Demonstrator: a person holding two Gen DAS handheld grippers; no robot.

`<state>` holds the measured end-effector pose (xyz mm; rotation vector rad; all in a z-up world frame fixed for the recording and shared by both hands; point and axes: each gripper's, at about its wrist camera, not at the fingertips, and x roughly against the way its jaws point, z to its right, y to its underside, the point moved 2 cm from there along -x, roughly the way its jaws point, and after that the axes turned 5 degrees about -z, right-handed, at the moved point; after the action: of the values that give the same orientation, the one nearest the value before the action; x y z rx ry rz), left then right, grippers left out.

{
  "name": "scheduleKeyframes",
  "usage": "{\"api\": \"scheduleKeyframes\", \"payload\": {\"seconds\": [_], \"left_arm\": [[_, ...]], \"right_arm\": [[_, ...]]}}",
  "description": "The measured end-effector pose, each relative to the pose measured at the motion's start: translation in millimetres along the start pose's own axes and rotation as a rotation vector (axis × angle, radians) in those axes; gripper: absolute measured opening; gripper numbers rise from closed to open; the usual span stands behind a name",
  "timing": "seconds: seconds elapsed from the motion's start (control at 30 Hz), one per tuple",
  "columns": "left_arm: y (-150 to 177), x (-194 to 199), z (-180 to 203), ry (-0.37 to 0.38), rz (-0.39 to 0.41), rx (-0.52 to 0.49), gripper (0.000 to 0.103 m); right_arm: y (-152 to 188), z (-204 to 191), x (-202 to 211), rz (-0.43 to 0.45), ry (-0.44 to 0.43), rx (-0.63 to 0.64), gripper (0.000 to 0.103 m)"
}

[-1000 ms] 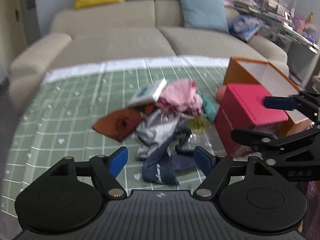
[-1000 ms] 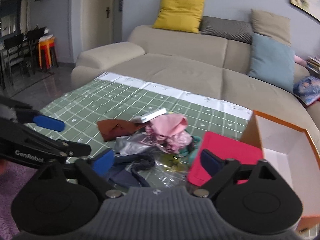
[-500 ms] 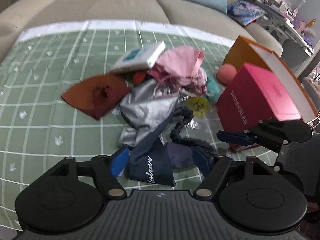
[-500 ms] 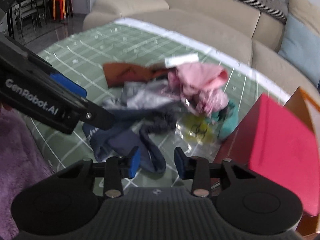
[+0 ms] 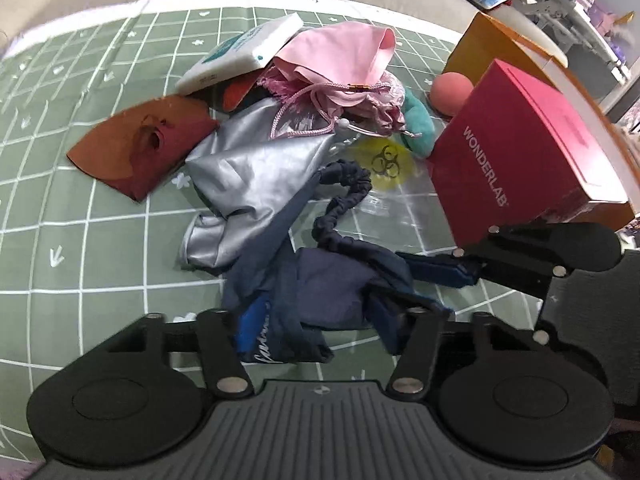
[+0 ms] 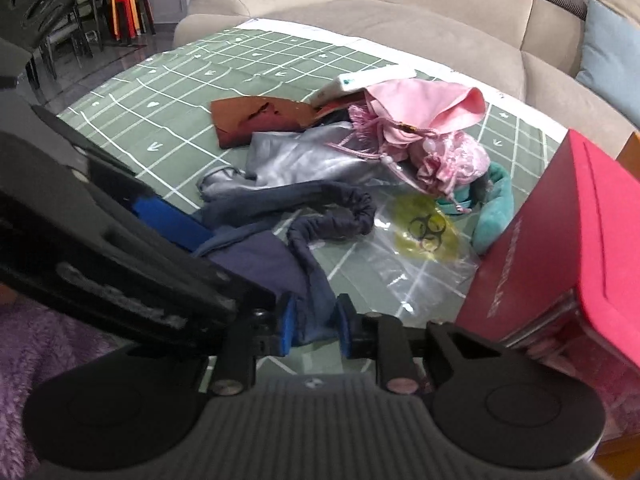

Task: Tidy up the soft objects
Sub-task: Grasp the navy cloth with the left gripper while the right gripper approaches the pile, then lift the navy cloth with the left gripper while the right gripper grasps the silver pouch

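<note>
Navy drawstring fabric pouch (image 5: 320,288) lies at the near edge of the soft heap on the green-checked desk (image 5: 80,208). Left gripper (image 5: 308,320) brackets its body, clamp unclear; right gripper (image 6: 314,328) pinches its edge. Lift together, slowly; the ruched cord (image 6: 340,216) may drag the silver satin bag (image 5: 256,176).

In the left wrist view, the navy drawstring bag (image 5: 320,288) covers the inner faces of the left gripper (image 5: 316,324), so the jaws' contact with the cloth cannot be made out, and white lettering on the bag is cut short by a fold. The white packet (image 5: 240,56) hides part of an orange-red cloth under it. At the right of the frame, the orange box (image 5: 516,48) runs out past the edge behind the red box (image 5: 528,140). In the right wrist view, the left gripper's arm (image 6: 120,248) fills the left side, blurred, its printed label unreadable, and it hides the near part of the navy bag.
</note>
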<state>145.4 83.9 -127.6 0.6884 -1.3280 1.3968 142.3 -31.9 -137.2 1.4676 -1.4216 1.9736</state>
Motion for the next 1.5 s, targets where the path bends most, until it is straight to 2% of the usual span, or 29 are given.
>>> {"api": "scheduleKeyframes", "payload": {"seconds": [0.03, 0.1, 0.17, 0.2, 0.43, 0.57, 0.6, 0.67, 0.77, 0.83, 0.9, 0.97, 1.07, 1.1, 1.2, 1.3, 1.4, 1.43, 1.5], "left_arm": [[0, 0, 1, -0.013, 0.003, 0.002, 0.041], [-2, -1, -1, -0.037, 0.009, 0.026, 0.014], [-2, -1, -8, -0.067, 0.013, 0.058, 0.011], [-1, 0, -11, -0.069, 0.016, 0.07, 0.006], [5, 26, -20, -0.079, 0.086, 0.132, 0.006], [12, 58, -37, -0.075, 0.129, 0.195, 0.006], [14, 67, -40, -0.086, 0.145, 0.202, 0.006], [16, 82, -48, -0.14, 0.179, 0.227, 0.006], [14, 93, -64, -0.235, 0.228, 0.268, 0.006], [8, 90, -74, -0.221, 0.225, 0.287, 0.006], [2, 82, -77, -0.226, 0.219, 0.288, 0.006], [2, 75, -79, -0.242, 0.211, 0.281, 0.008], [6, 65, -87, -0.259, 0.17, 0.313, 0.013], [7, 60, -92, -0.256, 0.144, 0.326, 0.019], [9, 55, -101, -0.255, 0.115, 0.368, 0.064], [10, 48, -106, -0.289, 0.097, 0.385, 0.067], [9, 33, -113, -0.256, 0.042, 0.417, 0.069], [8, 33, -113, -0.262, 0.056, 0.414, 0.068], [5, 30, -110, -0.269, 0.058, 0.396, 0.059]], "right_arm": [[0, 0, 0, -0.001, -0.006, -0.003, 0.024], [1, -2, 1, -0.001, -0.009, 0.001, 0.024], [2, -2, 1, 0.001, -0.008, 0.006, 0.026], [2, -2, 2, 0.001, -0.009, 0.005, 0.027], [-3, 0, 12, 0.025, -0.009, -0.026, 0.031], [-9, 1, 20, 0.058, -0.005, -0.054, 0.042], [-12, 1, 22, 0.07, -0.001, -0.054, 0.043], [-19, -1, 22, 0.085, 0.0, -0.048, 0.051], [-34, -7, 15, 0.106, 0.0, -0.018, 0.052], [-45, -13, 8, 0.12, -0.003, 0.009, 0.052], [-56, -19, 0, 0.127, -0.007, 0.037, 0.057], [-65, -24, -9, 0.129, 0.001, 0.054, 0.065], [-72, -30, -22, 0.121, 0.0, 0.057, 0.065], [-73, -31, -26, 0.115, -0.005, 0.051, 0.065], [-71, -33, -32, 0.108, -0.005, 0.017, 0.065], [-67, -30, -35, 0.102, -0.014, -0.024, 0.064], [-62, -29, -38, 0.084, -0.022, -0.026, 0.064], [-61, -28, -37, 0.086, -0.024, -0.026, 0.063], [-61, -28, -36, 0.095, -0.029, -0.019, 0.064]]}}
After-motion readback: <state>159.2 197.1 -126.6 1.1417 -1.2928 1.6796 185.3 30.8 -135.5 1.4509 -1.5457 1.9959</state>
